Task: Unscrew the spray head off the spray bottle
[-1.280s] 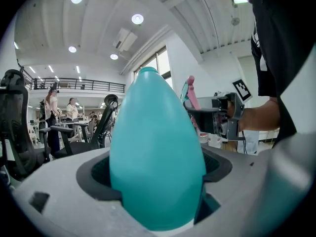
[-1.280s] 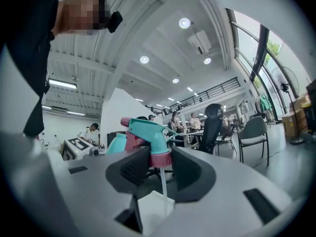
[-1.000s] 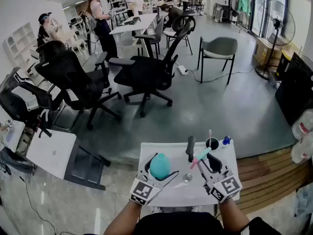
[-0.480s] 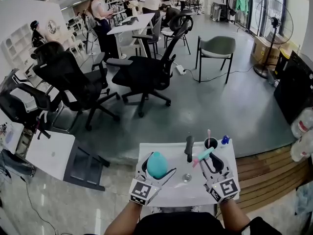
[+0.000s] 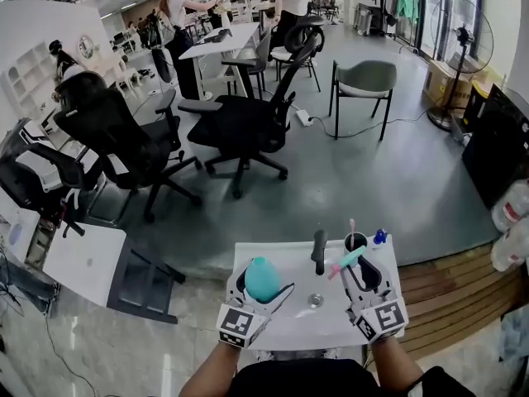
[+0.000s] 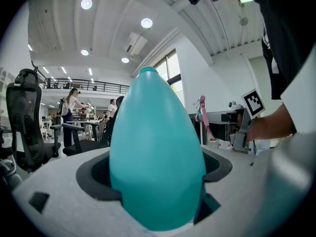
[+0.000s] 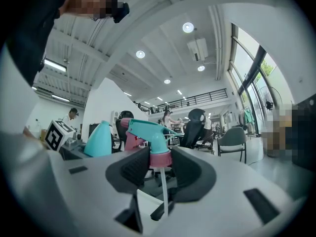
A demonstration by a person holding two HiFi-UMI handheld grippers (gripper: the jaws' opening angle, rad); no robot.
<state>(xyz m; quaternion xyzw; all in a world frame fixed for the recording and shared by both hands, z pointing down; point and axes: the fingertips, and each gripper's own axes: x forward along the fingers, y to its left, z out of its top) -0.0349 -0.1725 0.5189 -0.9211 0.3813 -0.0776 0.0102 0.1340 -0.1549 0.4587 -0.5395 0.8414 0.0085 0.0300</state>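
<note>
In the head view the teal bottle (image 5: 263, 279), with no head on it, stands upright in my left gripper (image 5: 263, 288), which is shut on its body. The left gripper view shows the bottle (image 6: 155, 157) filling the space between the jaws, its bare neck on top. My right gripper (image 5: 357, 273) is shut on the detached teal-and-pink spray head (image 5: 347, 261), off to the right of the bottle. In the right gripper view the pads clamp the pink collar (image 7: 160, 158). The white dip tube (image 7: 163, 191) hangs free below it, and the bottle (image 7: 100, 138) is at the left.
A small white table (image 5: 289, 321) lies under both grippers. A black cup (image 5: 357, 241), a blue item (image 5: 381, 236), a black handle (image 5: 319, 251) and a small metal disc (image 5: 316, 300) are on it. Office chairs (image 5: 240, 122) stand beyond, and wooden flooring (image 5: 446, 288) lies to the right.
Both grippers keep their grips and stay almost still. The bottle has drifted slightly left. People in the background have walked on.
</note>
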